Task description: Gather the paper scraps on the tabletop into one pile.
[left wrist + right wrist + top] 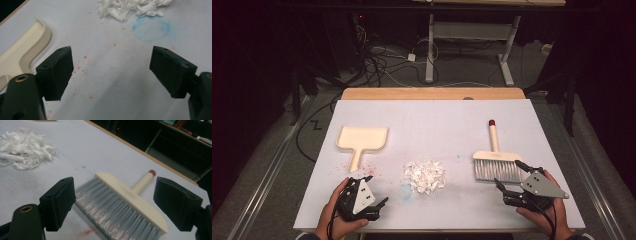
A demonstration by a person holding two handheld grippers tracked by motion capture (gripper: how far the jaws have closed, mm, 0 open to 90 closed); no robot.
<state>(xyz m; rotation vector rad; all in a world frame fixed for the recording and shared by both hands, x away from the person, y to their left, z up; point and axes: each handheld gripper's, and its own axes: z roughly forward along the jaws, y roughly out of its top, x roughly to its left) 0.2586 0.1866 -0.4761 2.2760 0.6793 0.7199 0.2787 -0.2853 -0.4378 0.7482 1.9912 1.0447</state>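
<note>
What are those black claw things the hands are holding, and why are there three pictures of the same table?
A person holds a pinching tool in each hand: the left gripper and the right gripper. Both are open and hold nothing. One picture looks down from above. The other two come from little cameras riding on each tool, peeking out between its black jaws. On the table lie a cream dustpan, a pile of white paper scraps and a brush with grey bristles. The right gripper points at the brush; the left one sits near the dustpan's handle.

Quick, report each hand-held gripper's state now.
Left hand-held gripper: open, holding nothing, near the cream plastic dustpan.
Right hand-held gripper: open, holding nothing, jaws either side of the grey-bristled cream hand brush.
</note>
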